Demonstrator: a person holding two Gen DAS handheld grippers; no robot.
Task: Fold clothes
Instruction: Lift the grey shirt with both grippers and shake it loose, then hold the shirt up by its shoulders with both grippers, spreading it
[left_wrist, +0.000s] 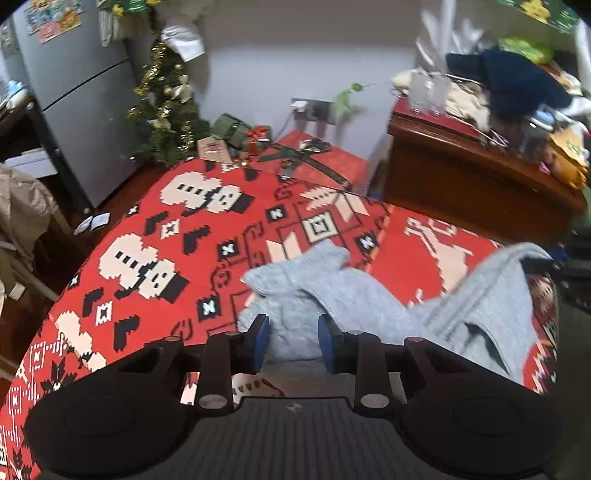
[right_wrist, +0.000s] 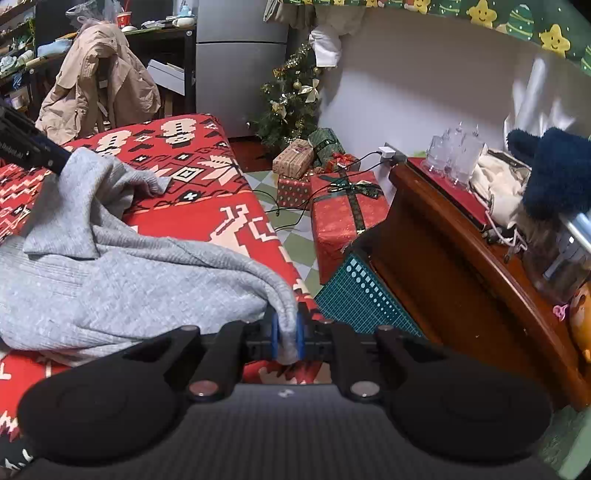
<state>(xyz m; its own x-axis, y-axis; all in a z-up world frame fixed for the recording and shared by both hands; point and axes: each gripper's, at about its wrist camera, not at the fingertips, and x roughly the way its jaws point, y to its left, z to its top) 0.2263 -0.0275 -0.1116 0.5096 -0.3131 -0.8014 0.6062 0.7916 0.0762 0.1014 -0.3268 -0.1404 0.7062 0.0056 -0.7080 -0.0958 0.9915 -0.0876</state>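
Fingers (right_wrist: 299, 328) of the right gripper (right_wrist: 287, 334) pinch a corner of the grey sweater (right_wrist: 122, 280). It lies crumpled on the red blanket (right_wrist: 207, 218), its sleeve pointing toward the Christmas tree (right_wrist: 291, 96). Left gripper (left_wrist: 293, 341) hovers open, holding nothing.

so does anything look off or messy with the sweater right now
Yes: the grey sweater lies bunched and rumpled on the red patterned cloth, not flat. The right gripper pinches one edge at the table's side; the left gripper is open, holding nothing.
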